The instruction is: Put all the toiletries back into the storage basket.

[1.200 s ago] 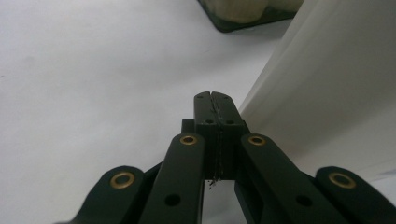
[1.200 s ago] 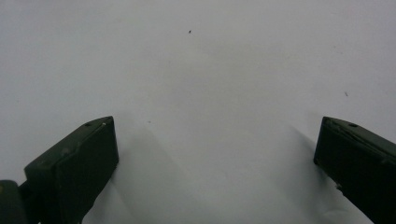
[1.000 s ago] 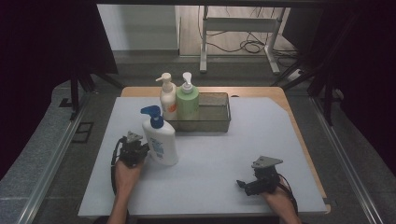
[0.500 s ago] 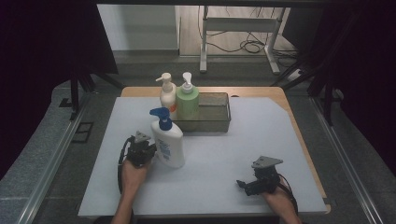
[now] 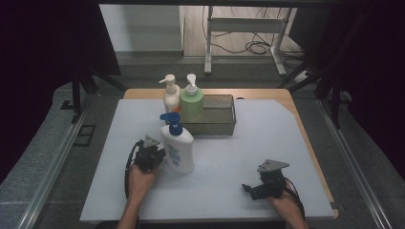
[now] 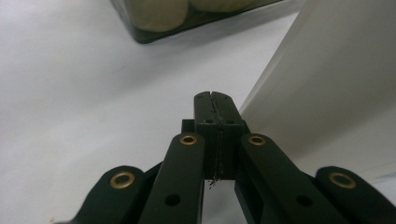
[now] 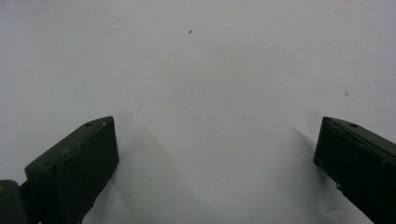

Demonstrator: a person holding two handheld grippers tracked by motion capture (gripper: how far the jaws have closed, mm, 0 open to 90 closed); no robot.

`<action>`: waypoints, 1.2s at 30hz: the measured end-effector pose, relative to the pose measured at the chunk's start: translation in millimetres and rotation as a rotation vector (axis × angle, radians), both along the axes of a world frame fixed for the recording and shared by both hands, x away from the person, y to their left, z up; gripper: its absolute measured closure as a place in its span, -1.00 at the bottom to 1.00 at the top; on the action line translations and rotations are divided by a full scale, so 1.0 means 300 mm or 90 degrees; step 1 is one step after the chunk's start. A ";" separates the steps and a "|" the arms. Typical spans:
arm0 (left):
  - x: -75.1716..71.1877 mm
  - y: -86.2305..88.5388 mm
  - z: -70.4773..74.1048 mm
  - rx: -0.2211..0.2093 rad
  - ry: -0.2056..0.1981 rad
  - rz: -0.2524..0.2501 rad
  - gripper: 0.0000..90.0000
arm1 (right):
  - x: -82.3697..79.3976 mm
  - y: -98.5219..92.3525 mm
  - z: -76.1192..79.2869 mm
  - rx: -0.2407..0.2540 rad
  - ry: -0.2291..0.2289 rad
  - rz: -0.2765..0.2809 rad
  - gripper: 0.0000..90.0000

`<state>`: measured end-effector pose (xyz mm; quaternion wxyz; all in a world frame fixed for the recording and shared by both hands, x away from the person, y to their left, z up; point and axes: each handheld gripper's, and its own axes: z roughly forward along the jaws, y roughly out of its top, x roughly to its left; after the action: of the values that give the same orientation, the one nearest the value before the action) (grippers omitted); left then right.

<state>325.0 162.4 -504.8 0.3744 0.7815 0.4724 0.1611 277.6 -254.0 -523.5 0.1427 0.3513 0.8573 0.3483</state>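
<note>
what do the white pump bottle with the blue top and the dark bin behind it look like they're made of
White pump bottle: likely plastic, opaque and smooth with a slight sheen, moulded blue pump and a printed label.
Bin: probably tinted translucent plastic, since the bottles' bases show through its wall in the left gripper view; smoked glass can't be ruled out.

The high view looks forward and down from above the person's side, taking in the whole white desk from some way off. The left gripper view rides low, very near the desk surface, looking along its own closed jaws past the white bottle toward the dark tray; both also appear in the high view. The right gripper view looks steeply down between wide-apart jaws at bare desk, close up.
</note>
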 end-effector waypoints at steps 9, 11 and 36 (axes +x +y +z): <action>-0.011 -0.050 0.003 0.009 -0.001 -0.025 0.98 | 0.000 0.000 0.000 0.000 0.000 0.000 -1.00; -0.014 -0.062 0.004 0.013 -0.002 -0.031 0.98 | 0.000 0.000 0.000 0.000 0.000 0.000 -1.00; -0.054 -0.201 0.018 0.038 -0.003 -0.102 0.98 | 0.000 -0.001 0.000 0.000 0.000 0.001 -1.00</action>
<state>308.8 102.1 -499.5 0.3637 0.8272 0.4024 0.1466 277.7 -254.2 -523.6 0.1427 0.3506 0.8573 0.3488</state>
